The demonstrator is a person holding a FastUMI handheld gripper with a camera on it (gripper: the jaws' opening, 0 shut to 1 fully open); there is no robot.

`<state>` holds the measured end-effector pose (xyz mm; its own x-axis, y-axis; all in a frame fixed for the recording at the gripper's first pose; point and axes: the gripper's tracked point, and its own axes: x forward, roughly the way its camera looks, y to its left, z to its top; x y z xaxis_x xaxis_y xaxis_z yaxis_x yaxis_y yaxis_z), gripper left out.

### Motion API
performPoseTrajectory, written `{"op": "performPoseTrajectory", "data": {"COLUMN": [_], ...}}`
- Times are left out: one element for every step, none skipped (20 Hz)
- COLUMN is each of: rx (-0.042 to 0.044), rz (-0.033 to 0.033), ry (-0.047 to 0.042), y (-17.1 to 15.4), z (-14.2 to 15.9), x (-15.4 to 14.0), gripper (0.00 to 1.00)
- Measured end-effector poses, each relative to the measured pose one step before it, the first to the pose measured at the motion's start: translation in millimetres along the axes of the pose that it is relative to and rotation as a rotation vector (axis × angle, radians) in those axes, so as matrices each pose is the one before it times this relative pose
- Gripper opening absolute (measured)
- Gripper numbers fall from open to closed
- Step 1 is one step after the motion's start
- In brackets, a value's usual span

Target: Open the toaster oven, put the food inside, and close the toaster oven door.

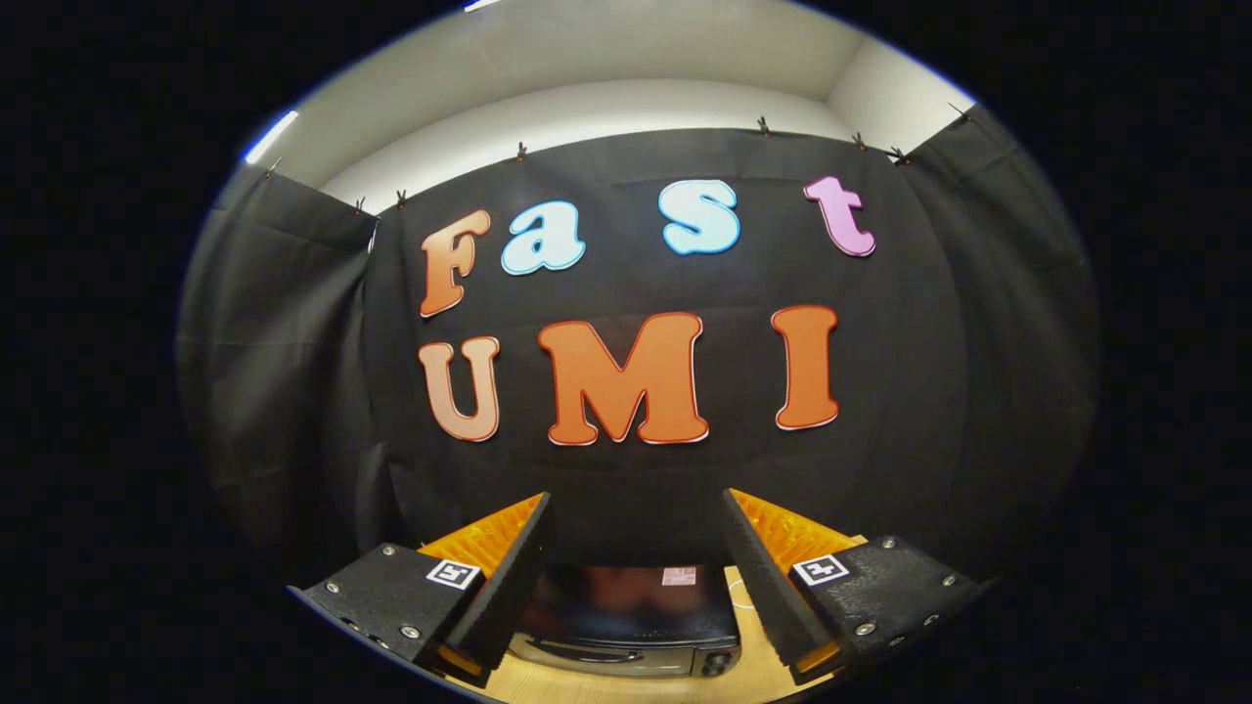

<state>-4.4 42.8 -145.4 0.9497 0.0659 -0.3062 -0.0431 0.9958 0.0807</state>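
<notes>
While the hand-held gripper (636, 548) hangs spread and empty, the toaster oven (626, 626), seemingly shut, sits below on the table (753, 626).

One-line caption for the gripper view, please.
Gripper held high, fingers open and empty, above the closed toaster oven on a wooden table.

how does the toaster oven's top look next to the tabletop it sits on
The toaster oven, seen between and below the open gripper fingers, has a dark glossy top that mirrors the scene; the table is light, matte wood. The oven top carries a small sticker; the table shows none. Both surfaces are flat and level.
</notes>
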Motion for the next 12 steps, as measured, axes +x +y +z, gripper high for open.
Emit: {"op": "performPoseTrajectory", "data": {"rx": [0.00008,0.00065,0.00391,0.00947,0.0145,0.01649,0.01549,0.00783,0.00082,-0.00399,-0.00754,-0.01186], "rz": [0.0013,0.00278,0.00133,0.00383,0.00061,0.00043,-0.00105,-0.00382,-0.00738,-0.00685,-0.00561,-0.009], "ry": [0.02468,0.02638,0.0337,0.03475,0.03645,0.03741,0.03526,0.03167,0.02504,0.02319,0.02362,0.0245], "y": [2.8,2.8,2.5,4.07,2.13,1.38,2.25,1.58,0.51,0.31,0.44,-0.55], "z": [-12.1,-14.22,-14.34,-15.38,-15.13,-15.75,-14.55,-13.65,-10.87,-12.37,-11.06,-13.65], "x": [4.08,3.63,4.56,4.4,5.1,7.17,6.31,6.28,6.08,5.62,5.56,5.52], "gripper": [1.0,1.0,1.0,1.0,1.0,1.0,1.0,1.0,1.0,0.99,0.99,0.99]}}
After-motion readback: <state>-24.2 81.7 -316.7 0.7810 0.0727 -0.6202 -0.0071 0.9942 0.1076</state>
